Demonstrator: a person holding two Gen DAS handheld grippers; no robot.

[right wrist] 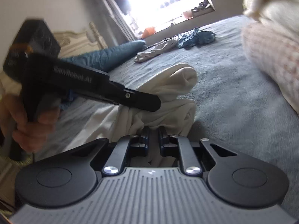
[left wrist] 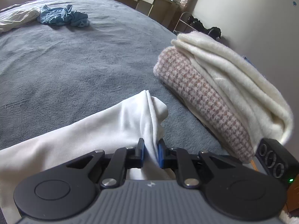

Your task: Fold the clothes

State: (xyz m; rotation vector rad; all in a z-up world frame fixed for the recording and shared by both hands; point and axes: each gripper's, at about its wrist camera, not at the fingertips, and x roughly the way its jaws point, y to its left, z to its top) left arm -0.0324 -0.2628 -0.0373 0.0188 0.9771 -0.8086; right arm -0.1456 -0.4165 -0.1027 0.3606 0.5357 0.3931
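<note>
With both grippers, left (left wrist: pixel 151 150) and right (right wrist: pixel 153 140), pinching the white garment (left wrist: pixel 104 127) between their jaws, I should lift evenly, keeping it taut over the bed (left wrist: pixel 78 59).

Left gripper (left wrist: pixel 151 150) jaws pinching white garment (left wrist: pixel 89 130) fold; folded stack (left wrist: pixel 214 93) right, on grey bed (left wrist: pixel 74 65).

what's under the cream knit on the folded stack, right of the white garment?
A pink houndstooth piece lies directly under the cream knit; both sit on the grey bedcover. Anything beneath the houndstooth is covered.
</note>
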